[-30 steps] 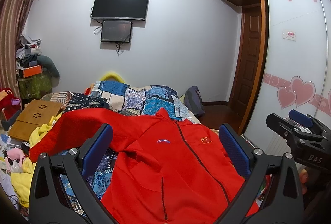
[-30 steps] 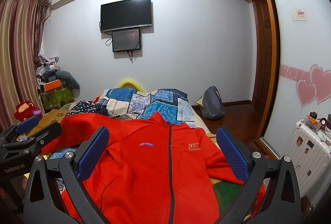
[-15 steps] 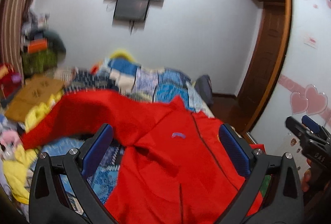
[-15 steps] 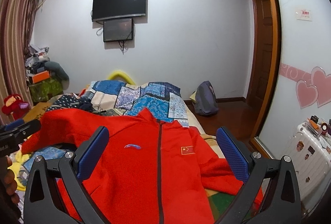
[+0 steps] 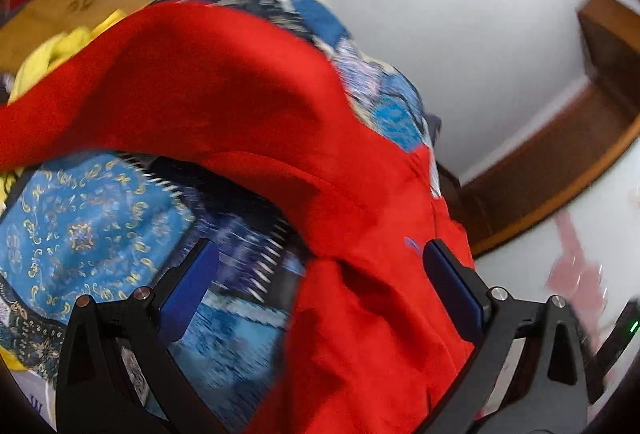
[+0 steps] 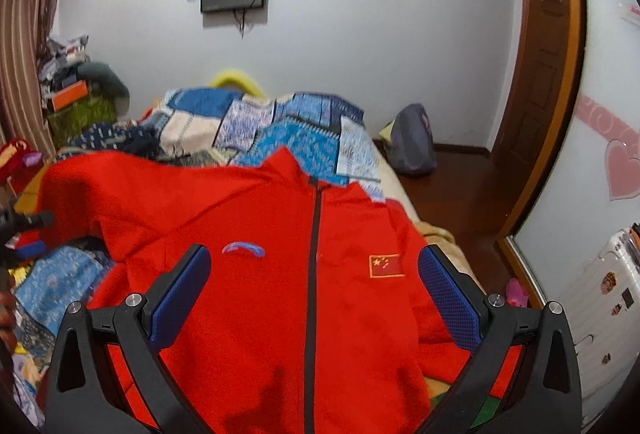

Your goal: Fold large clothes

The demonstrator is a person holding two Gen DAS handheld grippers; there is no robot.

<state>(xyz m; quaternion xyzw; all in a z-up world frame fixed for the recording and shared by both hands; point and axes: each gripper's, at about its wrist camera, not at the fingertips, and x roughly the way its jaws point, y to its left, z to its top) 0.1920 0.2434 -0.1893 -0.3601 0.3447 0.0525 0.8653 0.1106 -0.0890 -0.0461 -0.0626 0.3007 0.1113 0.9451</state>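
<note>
A large red zip-up jacket [image 6: 280, 274] lies front up on the bed, zip closed, with a flag patch on one side of the chest and a small logo on the other. One sleeve stretches out to the left [image 5: 180, 81]. My right gripper [image 6: 314, 294] is open and empty above the jacket's chest. My left gripper [image 5: 320, 286] is open and empty, tilted, over the jacket's left side where the sleeve meets the body. The left wrist view is blurred.
A blue patterned patchwork quilt [image 6: 280, 121] covers the bed [image 5: 88, 226]. Yellow cloth [image 5: 52, 53] and a cluttered pile [image 6: 76, 89] sit at the left. A grey backpack [image 6: 412, 141], a wooden door [image 6: 548, 53] and a white suitcase [image 6: 600, 314] stand on the right.
My left gripper has swung down and left, tilting, toward the jacket's outstretched sleeve. My right gripper has moved lower and closer over the jacket's chest. Both stay open.
</note>
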